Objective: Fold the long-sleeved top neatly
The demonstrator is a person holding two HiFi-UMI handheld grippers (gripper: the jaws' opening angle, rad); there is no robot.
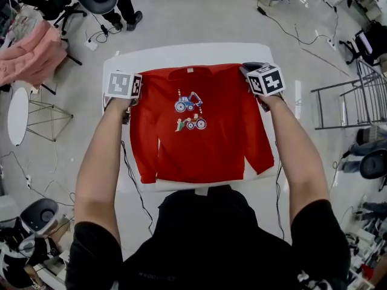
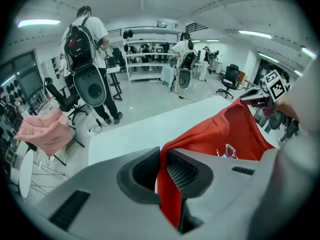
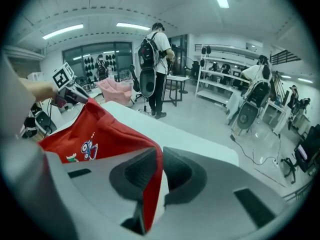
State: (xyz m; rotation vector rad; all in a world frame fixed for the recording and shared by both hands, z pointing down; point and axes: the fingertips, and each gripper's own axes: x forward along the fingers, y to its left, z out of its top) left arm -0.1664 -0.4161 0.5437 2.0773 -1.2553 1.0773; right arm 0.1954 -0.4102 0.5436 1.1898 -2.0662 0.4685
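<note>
L: left gripper (image 2: 161, 160) has its jaws nearly together, gripping a thin fold of red cloth between the dark ribbed pads. It's the top's shoulder corner on that side. R: right gripper (image 3: 161, 159) is the same, jaws narrowed onto a red fold at the other shoulder. In both gripper views the cloth passes through the gap and hangs below it.

From the head view, left gripper (image 1: 124, 89) and right gripper (image 1: 264, 81) sit at the two far corners of the long-sleeved top (image 1: 199, 144), one per shoulder. The shoulder line runs between them. The garment lies front up on the table (image 1: 181, 53), with the collar (image 1: 190, 70) at the far edge and the hem (image 1: 199, 179) nearest the person. The sleeves (image 1: 143, 156) run down along the body's sides, cuffs near the hem.

Material: soft, matte red knit w/ ribbed collar and a few shallow creases. The small cartoon print (image 1: 190, 111) on the chest shows blue and red vehicles. The table top is smooth, white and rectangular w/ rounded corners, and it's only a bit wider than the garment.

Grippers are grey moulded plastic, each w/ a white cube of black square markers.

Farther out is a glossy pale floor (image 1: 199, 17) w/ trailing cables. A fluffy pink garment (image 1: 30, 53) is draped at far left, and a person (image 2: 86, 39) stands behind the table wearing a backpack.
</note>
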